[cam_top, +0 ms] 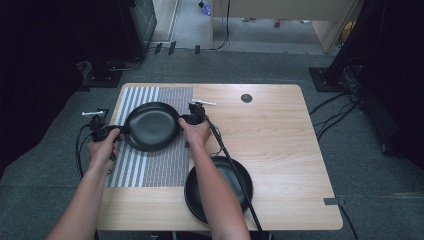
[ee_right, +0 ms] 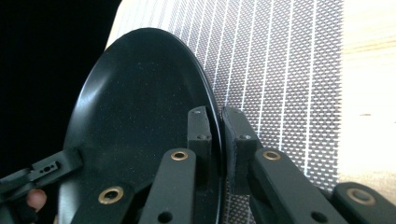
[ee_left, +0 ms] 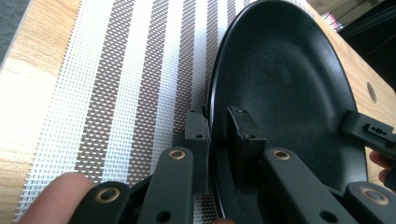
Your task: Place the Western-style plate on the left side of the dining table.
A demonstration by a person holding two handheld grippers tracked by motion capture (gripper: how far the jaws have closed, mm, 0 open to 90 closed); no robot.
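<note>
I have the left claw (cam_top: 116,131) and the right claw (cam_top: 186,120) each clamped on opposite rims of the black plate (cam_top: 151,126), over the striped mat (cam_top: 160,165) on the wooden bench (cam_top: 280,140); grey carpet (cam_top: 45,165) surrounds it.

Black left gripper (ee_left: 218,135), brass-ringed screws, bare forearms, trailing cables.

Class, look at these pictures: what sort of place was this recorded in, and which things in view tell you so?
Probably a lab or recording studio rather than a home kitchen: the wooden table stands on grey carpet, loose cables trail across the floor, and black equipment stands surround it.
</note>
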